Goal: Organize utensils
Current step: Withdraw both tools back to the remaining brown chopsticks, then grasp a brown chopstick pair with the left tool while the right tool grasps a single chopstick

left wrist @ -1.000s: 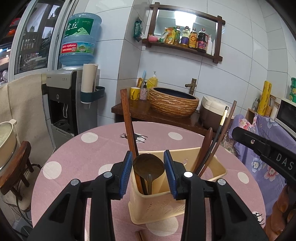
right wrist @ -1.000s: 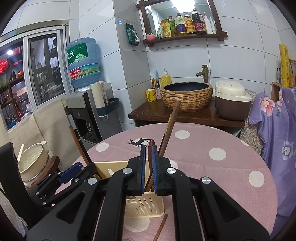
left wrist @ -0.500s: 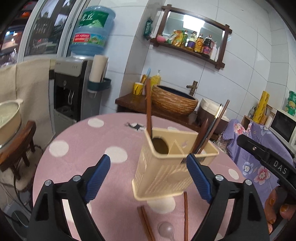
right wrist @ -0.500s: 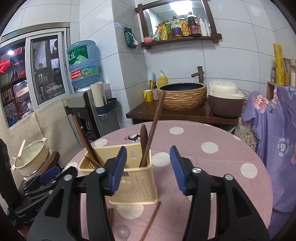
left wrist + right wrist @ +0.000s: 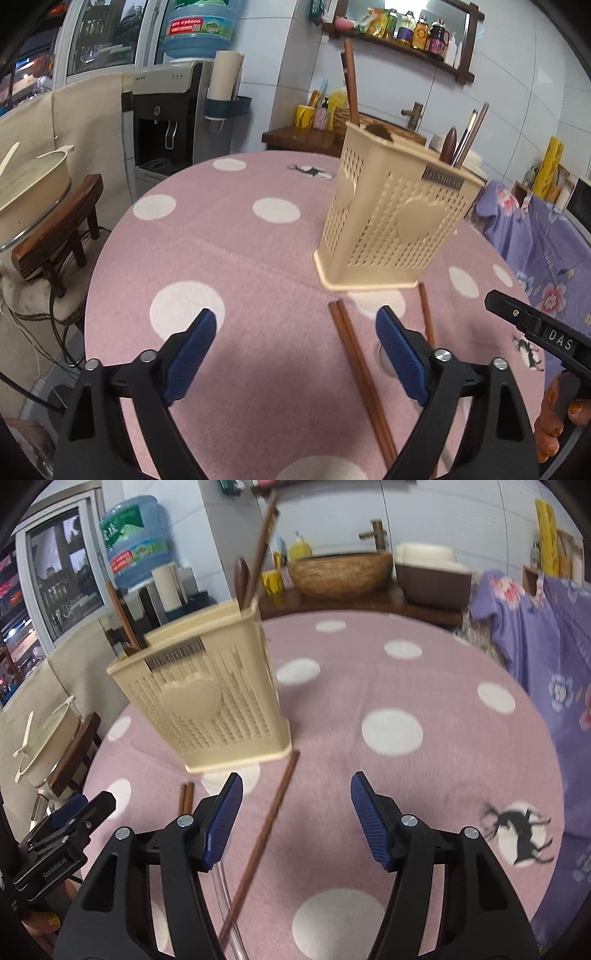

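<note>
The cream perforated utensil holder [image 5: 397, 218] stands upright on the pink polka-dot counter [image 5: 221, 251], toward one o'clock in the left wrist view and eleven o'clock in the right wrist view, and it already carries several wooden handles [image 5: 351, 81] and a dark spoon tip [image 5: 448, 147] that poke above its rim, sorted into different compartments so far as the angle lets me judge. Loose pieces lie flat on the cloth just in front of its base: a pair of brown chopsticks [image 5: 364, 373] side by side, running from the holder's foot toward six o'clock, and a single chopstick [image 5: 264, 838] slanting from the holder's near corner toward seven o'clock in the right view. A pale, clear-looking handle [image 5: 225, 904] lies beneath that single stick, too blurred to name. The left tool [image 5: 295, 354] hangs released, its blue pads spread wide and empty, low over the cloth with the chopstick pair just inside its right pad, which looks like a line-up for picking them. The right tool [image 5: 297, 818] is likewise released and empty, its left pad close to the single chopstick. Both sit low and near the holder, probably because the remaining sticks lie flat and need a pinch from above. Beyond the counter stand a water dispenser [image 5: 173, 110] at eleven o'clock and a woven basin [image 5: 340, 572] at twelve.
</note>
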